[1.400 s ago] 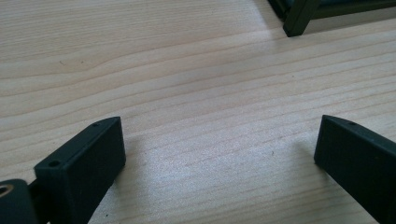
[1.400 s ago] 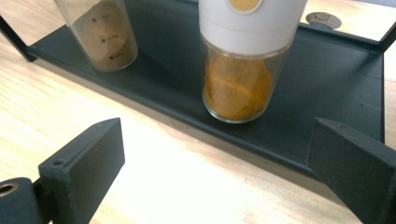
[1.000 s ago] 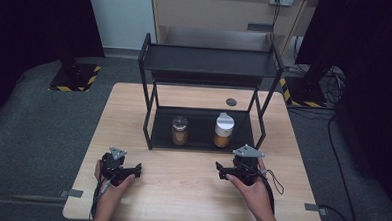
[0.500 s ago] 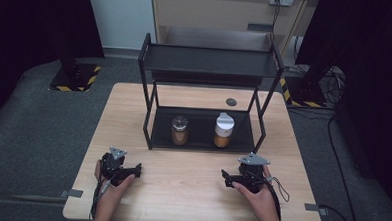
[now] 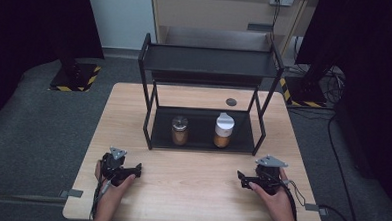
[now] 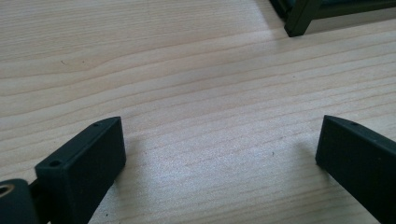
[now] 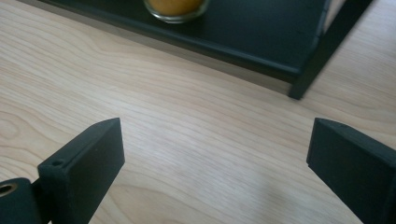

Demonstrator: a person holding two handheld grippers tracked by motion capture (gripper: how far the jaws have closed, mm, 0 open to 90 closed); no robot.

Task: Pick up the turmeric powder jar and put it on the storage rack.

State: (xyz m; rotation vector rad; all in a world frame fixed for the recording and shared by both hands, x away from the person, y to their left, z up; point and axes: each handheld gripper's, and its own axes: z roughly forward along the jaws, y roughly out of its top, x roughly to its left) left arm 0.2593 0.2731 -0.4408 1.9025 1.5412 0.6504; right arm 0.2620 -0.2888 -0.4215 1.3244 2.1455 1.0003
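Note:
Two jars of orange-brown contents stand on the bottom shelf of a black two-tier rack [image 5: 206, 61]: one with a metal lid [image 5: 179, 130] to the left, one with a white lid [image 5: 223, 129] to the right. My left gripper [image 5: 136, 170] rests on the wooden table [image 5: 190, 190] near its front left, open, nothing between its jaws [image 6: 219, 154]. My right gripper [image 5: 241, 178] rests near the front right, open and empty [image 7: 215, 158]. In the right gripper view a jar's glass base [image 7: 175, 9] sits on the rack's bottom shelf [image 7: 261, 37].
A small dark round disc [image 5: 231, 101] lies on the table behind the rack. The rack's front legs [image 6: 303, 14] stand ahead of both grippers. Cables [image 5: 333, 121] trail over the grey floor at the right.
My right gripper has drawn back toward the table's front right edge, away from the rack. The left gripper has stayed put.

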